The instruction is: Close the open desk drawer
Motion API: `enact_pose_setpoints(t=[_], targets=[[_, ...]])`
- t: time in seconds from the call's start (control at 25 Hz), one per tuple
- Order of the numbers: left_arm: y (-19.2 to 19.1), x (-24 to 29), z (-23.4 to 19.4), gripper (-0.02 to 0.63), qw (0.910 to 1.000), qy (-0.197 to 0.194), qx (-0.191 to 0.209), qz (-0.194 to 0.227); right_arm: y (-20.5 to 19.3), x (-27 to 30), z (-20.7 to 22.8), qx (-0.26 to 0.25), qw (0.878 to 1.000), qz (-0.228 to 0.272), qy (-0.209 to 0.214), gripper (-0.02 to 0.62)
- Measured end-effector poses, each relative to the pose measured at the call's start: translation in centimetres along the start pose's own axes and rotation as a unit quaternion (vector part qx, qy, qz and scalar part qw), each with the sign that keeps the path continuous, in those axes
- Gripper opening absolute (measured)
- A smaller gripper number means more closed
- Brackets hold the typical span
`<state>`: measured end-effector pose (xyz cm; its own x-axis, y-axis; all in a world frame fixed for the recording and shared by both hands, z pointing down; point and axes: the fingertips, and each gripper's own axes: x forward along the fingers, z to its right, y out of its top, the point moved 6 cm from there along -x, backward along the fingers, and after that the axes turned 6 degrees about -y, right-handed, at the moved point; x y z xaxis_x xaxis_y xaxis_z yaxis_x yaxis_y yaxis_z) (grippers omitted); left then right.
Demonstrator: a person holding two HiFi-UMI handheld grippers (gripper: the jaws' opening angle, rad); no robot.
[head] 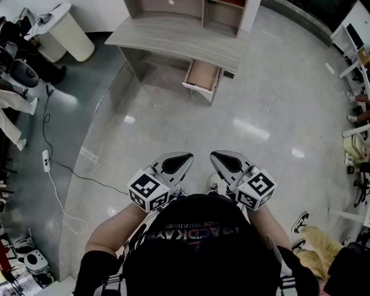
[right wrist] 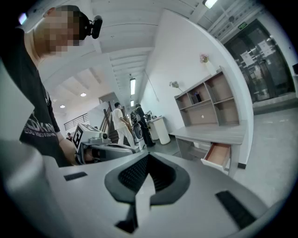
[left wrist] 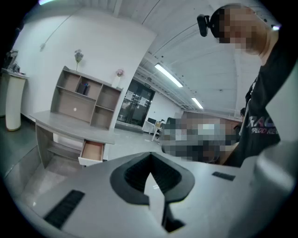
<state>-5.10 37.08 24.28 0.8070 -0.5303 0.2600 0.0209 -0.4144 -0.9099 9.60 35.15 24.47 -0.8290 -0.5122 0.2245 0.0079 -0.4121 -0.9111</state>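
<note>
1. The desk (head: 173,36) stood against the far wall, its long front edge facing me, with a shelf unit (head: 173,6) on the back of its top.
2. The drawer (head: 202,78) hung pulled out from under the right part of the desk's front edge. Its white front panel was the part nearest me, and its pale brown bottom was in plain sight.
3. My left gripper (head: 184,159) was held well back from the desk, close to my body. Its jaws were pressed together with nothing between them.
4. My right gripper (head: 219,157) was equally far back from the desk and just beside the left one, its jaws likewise together on nothing.
5. Both grippers pointed roughly toward the desk, apart from each other, marker cubes (head: 149,191) toward me.
6. Between the grippers and the desk's front edge lay a wide stretch of glossy floor (head: 191,124), lit by ceiling reflections.
7. Left of the desk, off its left end, stood a white rounded stand (head: 66,32).
8. A cable (head: 49,173) ran across the darker floor well left of the desk, away from the stretch leading to the drawer.
9. The left gripper's (left wrist: 150,179) own view showed the drawer (left wrist: 92,151) jutting past the desk's edge; the right gripper's (right wrist: 144,179) view showed the drawer (right wrist: 218,155) likewise.
</note>
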Motion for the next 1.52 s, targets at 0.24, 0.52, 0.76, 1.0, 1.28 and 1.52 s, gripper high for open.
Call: enact_pose_setpoints(t=[0.24,0.52,0.76,1.0,1.28,1.52], targets=[[0.0,0.1,0.1,0.011,1.0000,-0.002,0.000,0.000,-0.2,-0.1,0.1,0.002,1.000,0.002,-0.006,0.017],[0.0,0.2,0.3,0.011,1.0000,-0.004,0.002,0.000,-0.2,-0.4,0.1,0.009,1.000,0.012,-0.003,0.017],[-0.2,0.4,0.2,0.011,1.0000,-0.005,0.001,-0.004,0.0,-0.3,0.1,0.005,1.000,0.020,0.005,0.018],[-0.1,1.1,-0.2,0.011,1.0000,-0.001,-0.001,-0.005,0.2,-0.4,1.2,0.000,1.000,0.017,0.005,0.018],[0.6,2.5,-0.6,0.011,0.9999,0.013,0.001,-0.002,1.5,-0.6,3.8,-0.006,1.000,0.024,0.007,0.017],[1.2,3.8,-0.9,0.011,0.9995,0.033,0.002,-0.003,2.3,-0.5,5.9,-0.012,0.999,0.024,0.020,0.017]])
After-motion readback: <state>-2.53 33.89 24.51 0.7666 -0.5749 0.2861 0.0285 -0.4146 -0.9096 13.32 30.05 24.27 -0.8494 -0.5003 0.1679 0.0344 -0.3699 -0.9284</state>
